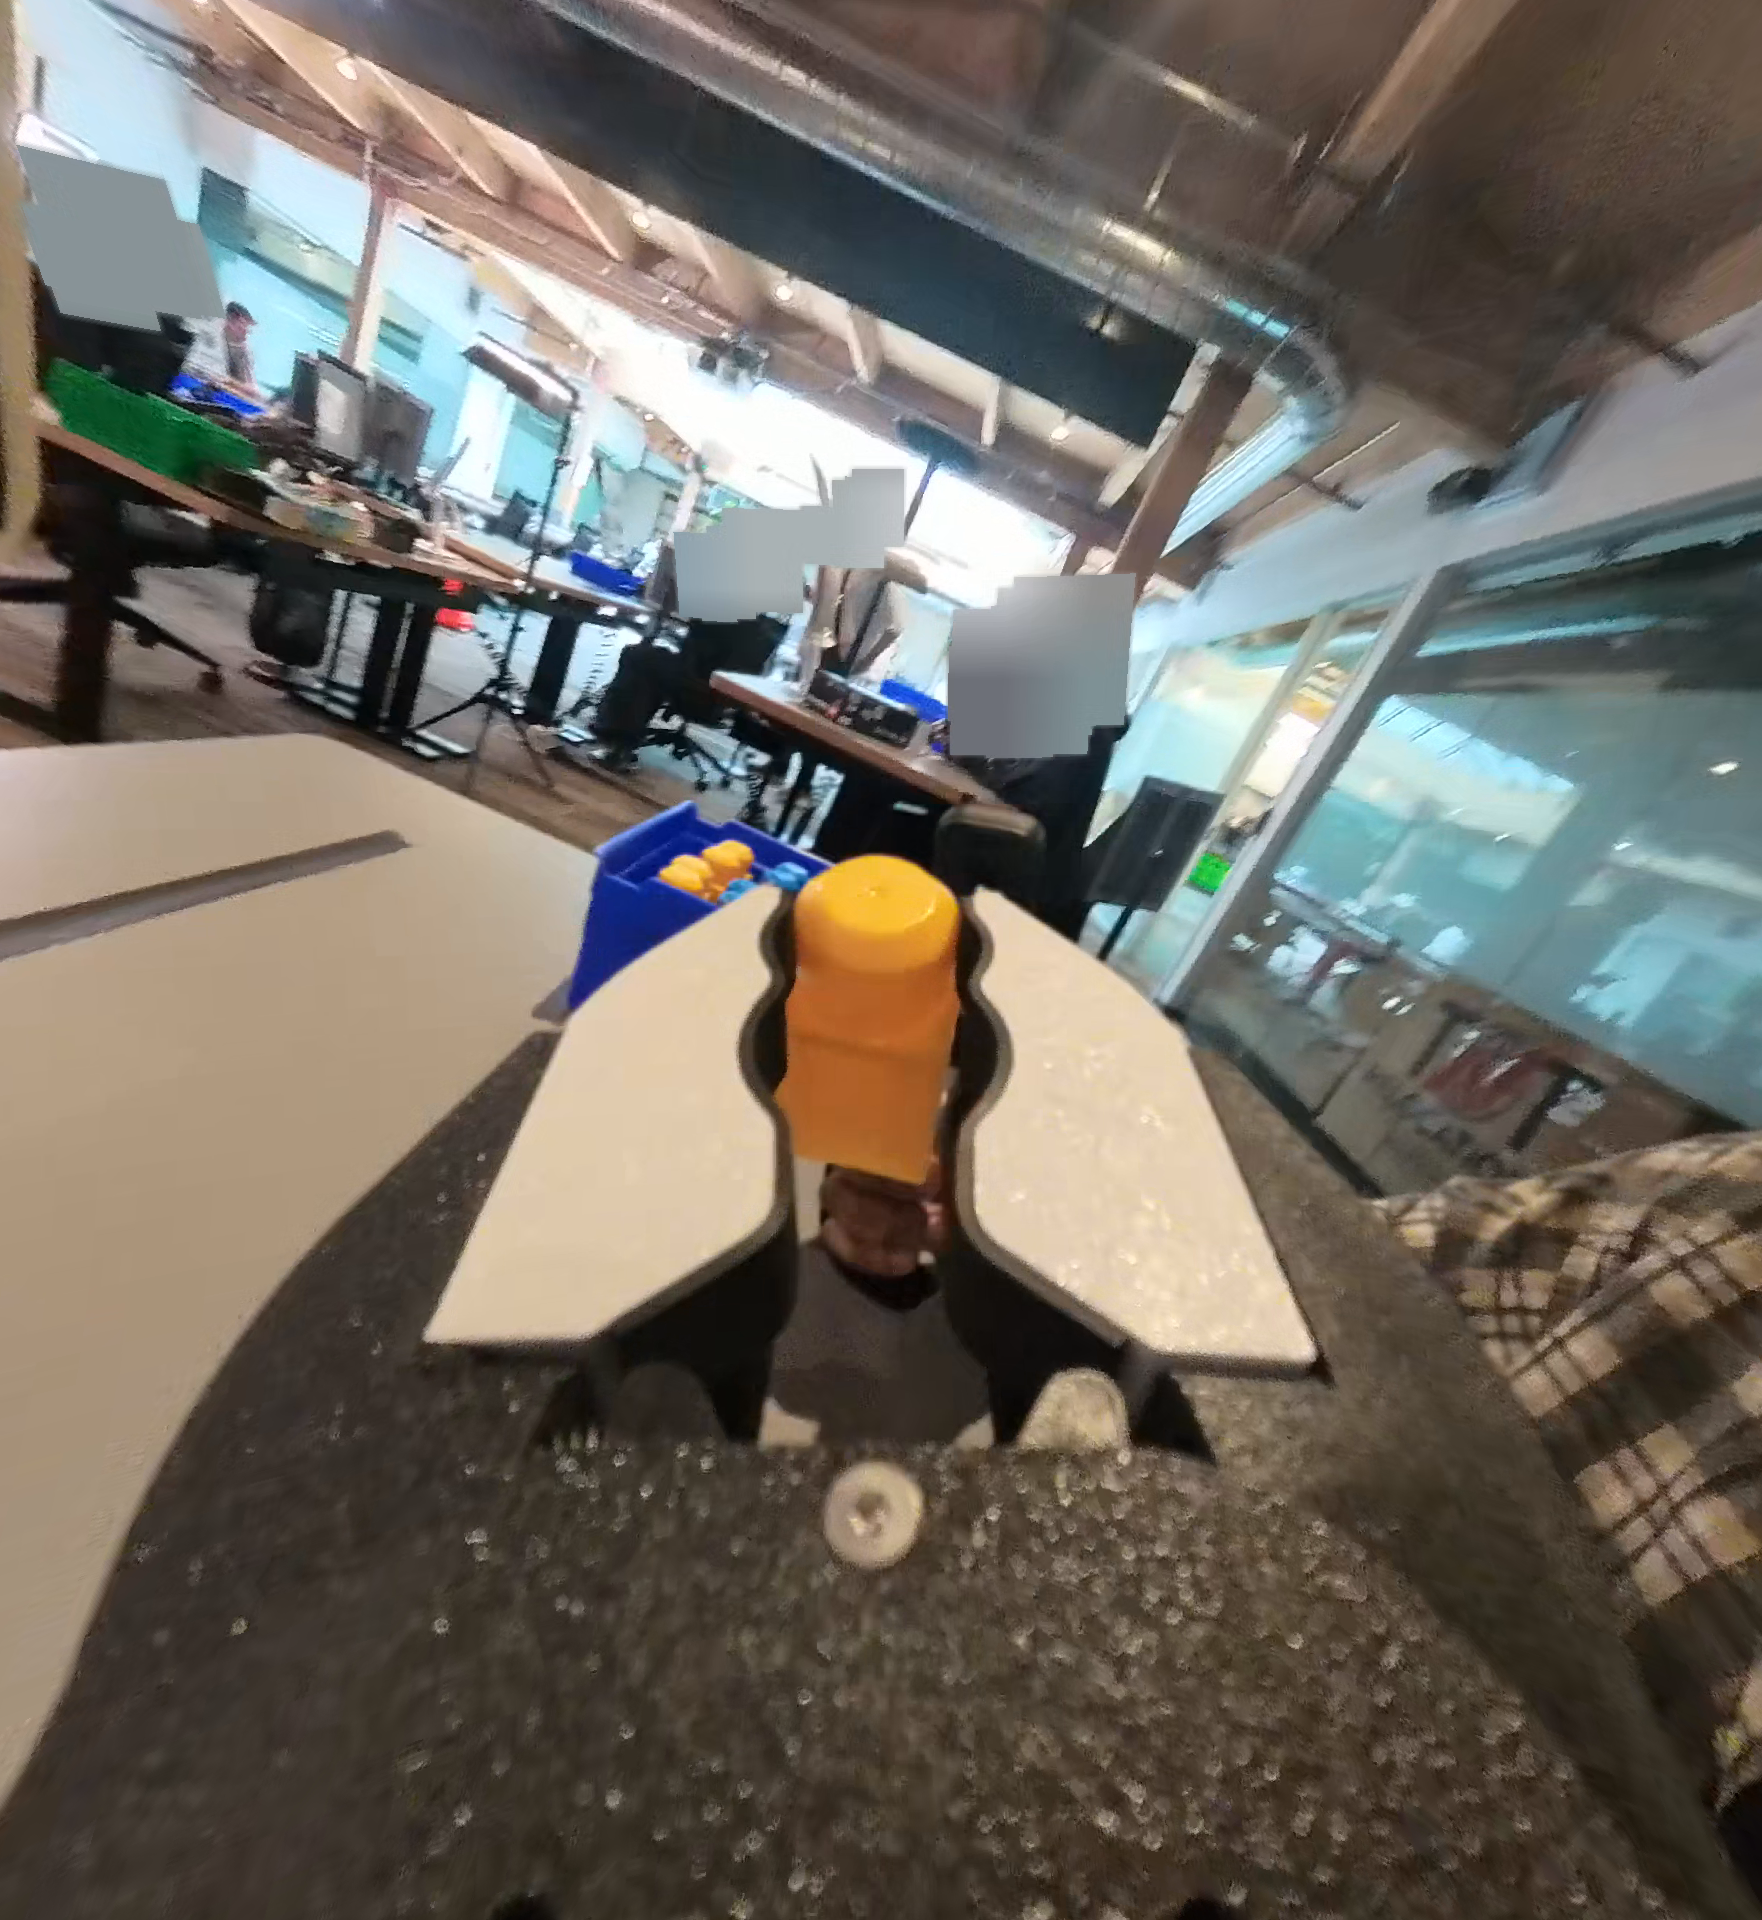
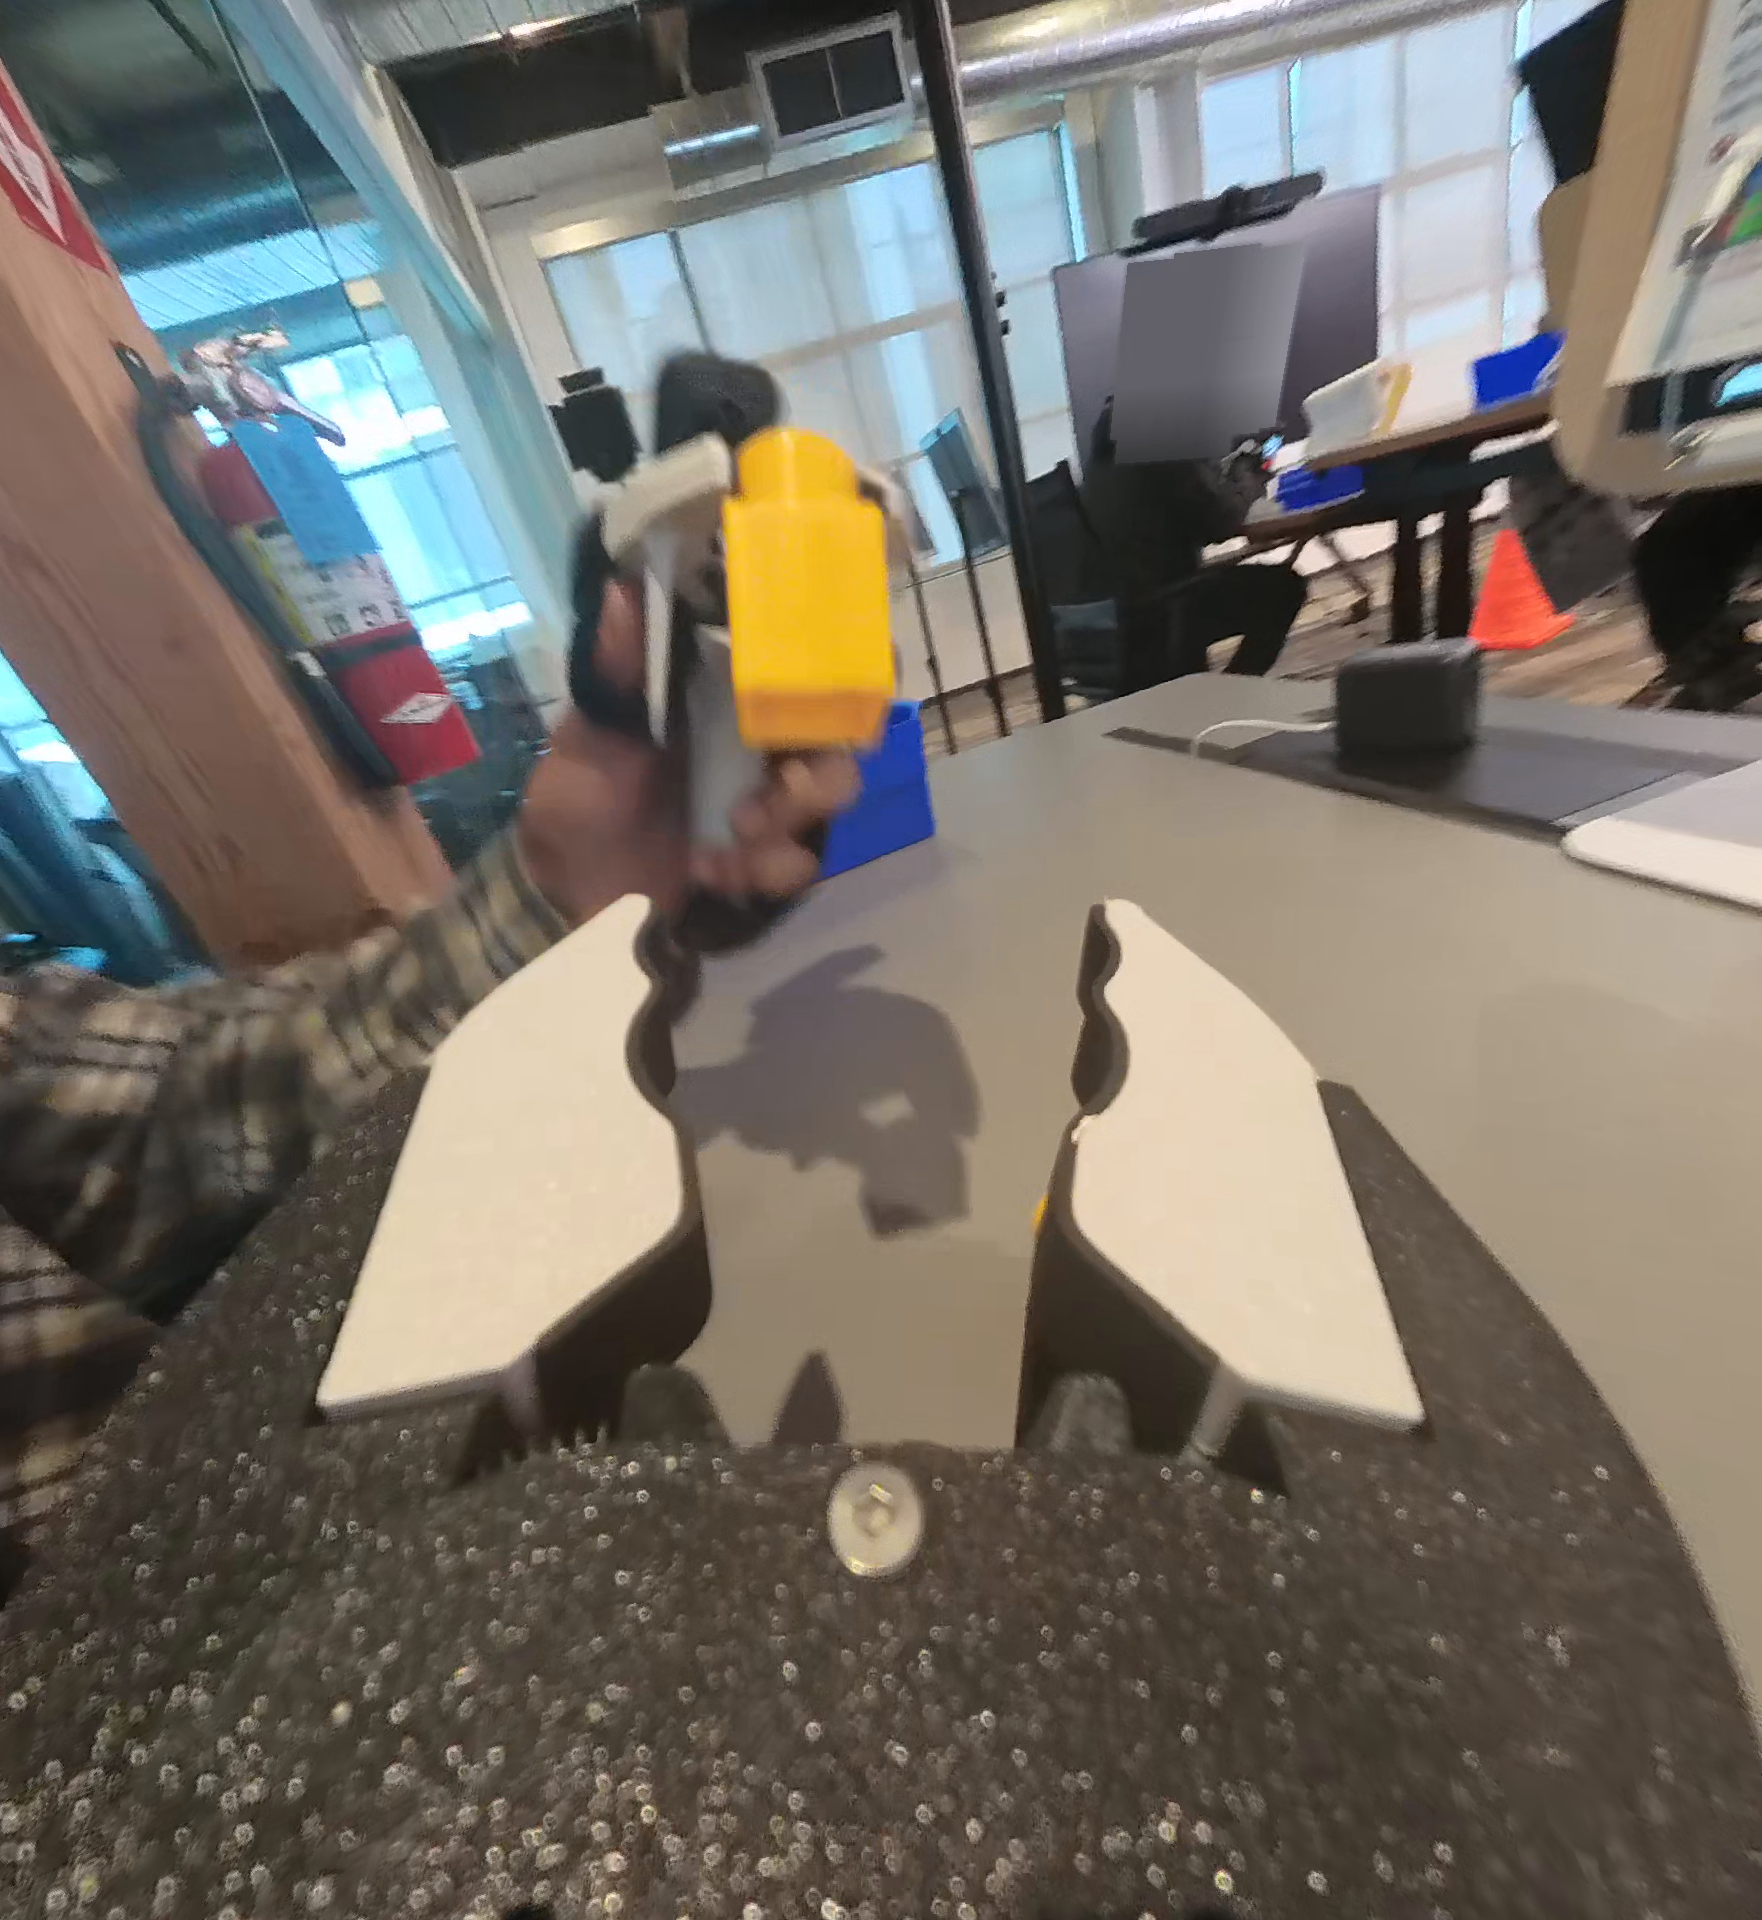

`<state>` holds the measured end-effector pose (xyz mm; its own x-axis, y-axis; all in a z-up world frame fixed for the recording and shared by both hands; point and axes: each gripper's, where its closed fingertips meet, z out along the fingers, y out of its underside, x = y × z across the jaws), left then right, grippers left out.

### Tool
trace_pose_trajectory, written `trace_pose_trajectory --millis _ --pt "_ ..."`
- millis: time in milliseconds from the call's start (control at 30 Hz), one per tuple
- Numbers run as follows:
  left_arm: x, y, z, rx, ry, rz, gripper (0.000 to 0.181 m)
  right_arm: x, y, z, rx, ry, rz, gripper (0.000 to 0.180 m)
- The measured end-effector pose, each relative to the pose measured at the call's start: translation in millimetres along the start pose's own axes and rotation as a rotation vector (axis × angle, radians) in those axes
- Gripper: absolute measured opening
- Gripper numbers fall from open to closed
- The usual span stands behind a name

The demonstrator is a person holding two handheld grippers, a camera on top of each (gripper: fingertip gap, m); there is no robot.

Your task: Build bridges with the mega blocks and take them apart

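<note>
Orange block held up in the air, other gripper empty.

Left gripper (image 1: 872, 1039) pinched tight on the small orange plastic block with one round stud (image 1: 872, 1023), lifted well above the flat grey table (image 1: 181, 1039). Right gripper (image 2: 882, 1049) spread wide, holding nothing, low over the same table. Farther out, blue plastic bin (image 1: 638, 914) with more blocks inside (orange and blue ones). Best to keep the squeeze firm, bring the block down slowly and straight, stud up, then let go only once seated.
</note>
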<state>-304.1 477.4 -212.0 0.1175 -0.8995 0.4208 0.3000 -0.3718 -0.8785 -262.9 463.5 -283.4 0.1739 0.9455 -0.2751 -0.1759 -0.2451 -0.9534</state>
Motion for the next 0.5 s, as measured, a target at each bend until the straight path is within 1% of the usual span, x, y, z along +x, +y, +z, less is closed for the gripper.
trace_pose_trajectory --millis 67,167,267,367,467,500 --pt "1 12 4 0.005 0.047 -0.017 0.029 -1 5 4 -0.024 -0.019 0.022 0.075" --pt "-3 33 8 -0.064 0.045 0.002 0.029 -3 11 11 -0.081 -0.052 0.026 0.075" --pt "-7 45 9 -0.112 0.027 0.010 0.029 -5 17 16 -0.156 -0.070 -0.008 0.074" --pt "-7 49 10 -0.113 0.044 -0.001 0.029 -4 22 21 -0.220 -0.064 -0.044 0.067" --pt "-5 54 13 -0.123 0.057 -0.008 0.029 -5 23 27 -0.235 -0.075 -0.043 0.061" --pt "-4 55 14 -0.123 0.061 -0.013 0.029 -6 23 29 -0.243 -0.084 -0.041 0.048"
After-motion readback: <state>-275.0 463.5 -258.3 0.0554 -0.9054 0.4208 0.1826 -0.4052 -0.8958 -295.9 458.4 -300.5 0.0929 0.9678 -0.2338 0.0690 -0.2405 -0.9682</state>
